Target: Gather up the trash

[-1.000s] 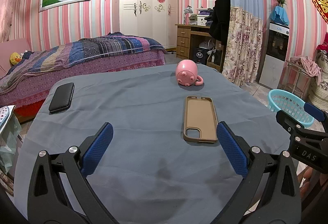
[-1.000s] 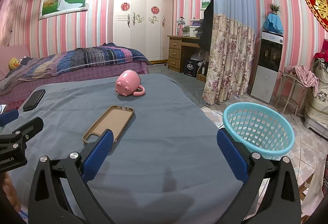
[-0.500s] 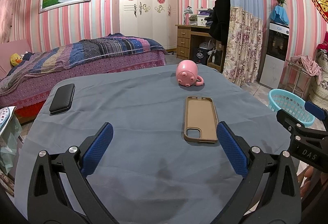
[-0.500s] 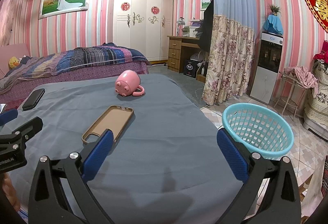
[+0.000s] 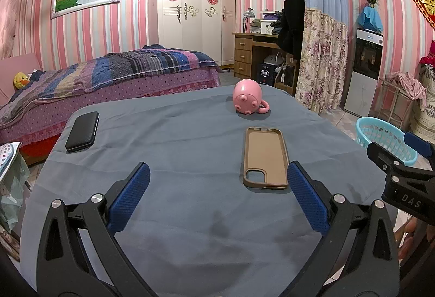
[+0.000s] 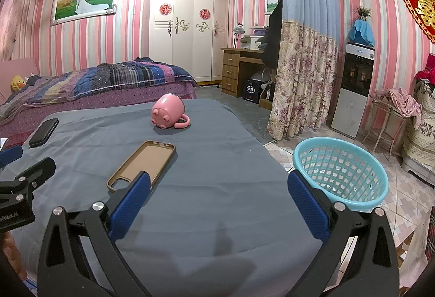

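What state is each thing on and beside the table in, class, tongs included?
Left tongs: open, empty.
Right tongs: open, empty.
Pink mug: lying on its side.
Phone case: empty, lying hollow side up.
Black wallet: closed, lying flat.
Blue basket: upright, looks empty.

Bed (image 5: 108,74), white wardrobe (image 5: 195,11), wooden desk (image 5: 250,52), floral curtain (image 6: 301,79)

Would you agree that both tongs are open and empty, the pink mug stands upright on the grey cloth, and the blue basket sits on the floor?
Not quite: the pink mug lies on its side, as the right wrist view shows. Both the left tongs and right tongs are open and empty, and the blue basket sits on the floor.
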The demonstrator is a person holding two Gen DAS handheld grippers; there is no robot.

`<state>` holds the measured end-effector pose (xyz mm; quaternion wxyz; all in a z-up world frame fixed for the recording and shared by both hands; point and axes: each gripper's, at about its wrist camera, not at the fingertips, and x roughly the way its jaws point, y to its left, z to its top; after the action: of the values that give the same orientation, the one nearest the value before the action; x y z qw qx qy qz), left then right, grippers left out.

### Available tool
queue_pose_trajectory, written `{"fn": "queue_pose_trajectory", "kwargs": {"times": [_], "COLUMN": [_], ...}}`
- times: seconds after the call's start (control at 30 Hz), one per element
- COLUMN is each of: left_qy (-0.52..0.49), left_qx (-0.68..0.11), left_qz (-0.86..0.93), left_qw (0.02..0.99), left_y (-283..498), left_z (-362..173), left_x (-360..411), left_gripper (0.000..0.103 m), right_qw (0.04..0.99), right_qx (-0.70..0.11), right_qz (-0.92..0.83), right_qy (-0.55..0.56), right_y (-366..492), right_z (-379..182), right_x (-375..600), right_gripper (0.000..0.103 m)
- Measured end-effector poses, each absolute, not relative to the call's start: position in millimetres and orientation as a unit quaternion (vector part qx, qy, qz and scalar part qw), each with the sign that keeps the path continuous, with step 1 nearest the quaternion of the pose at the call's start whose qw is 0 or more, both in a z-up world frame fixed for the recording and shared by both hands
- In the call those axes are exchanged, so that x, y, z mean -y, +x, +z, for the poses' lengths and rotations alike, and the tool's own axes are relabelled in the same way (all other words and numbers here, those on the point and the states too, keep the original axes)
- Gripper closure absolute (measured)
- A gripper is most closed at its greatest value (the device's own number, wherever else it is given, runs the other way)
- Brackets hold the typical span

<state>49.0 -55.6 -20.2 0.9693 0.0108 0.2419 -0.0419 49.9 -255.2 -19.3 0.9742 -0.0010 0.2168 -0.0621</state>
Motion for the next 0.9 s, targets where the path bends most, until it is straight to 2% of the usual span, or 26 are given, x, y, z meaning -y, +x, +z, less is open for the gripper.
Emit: {"fn": "queue_pose_trajectory", "kwargs": {"times": [0.9], "left_qy": [0.005], "left_qx": [-0.245], "left_qz": [-0.041], "left_qw": [0.969], "left_y": [51.1], "left_z": [-15.7], "left_x": [54.1], "left_gripper": [0.005], "right_qw": [0.974], "right_qx": [-0.217], "right_qz": [-0.062], "right_qy": [-0.005], "right_y": [53.0], "right_z": [-18.8], "right_x": [264.0], "right_gripper": [0.004]}}
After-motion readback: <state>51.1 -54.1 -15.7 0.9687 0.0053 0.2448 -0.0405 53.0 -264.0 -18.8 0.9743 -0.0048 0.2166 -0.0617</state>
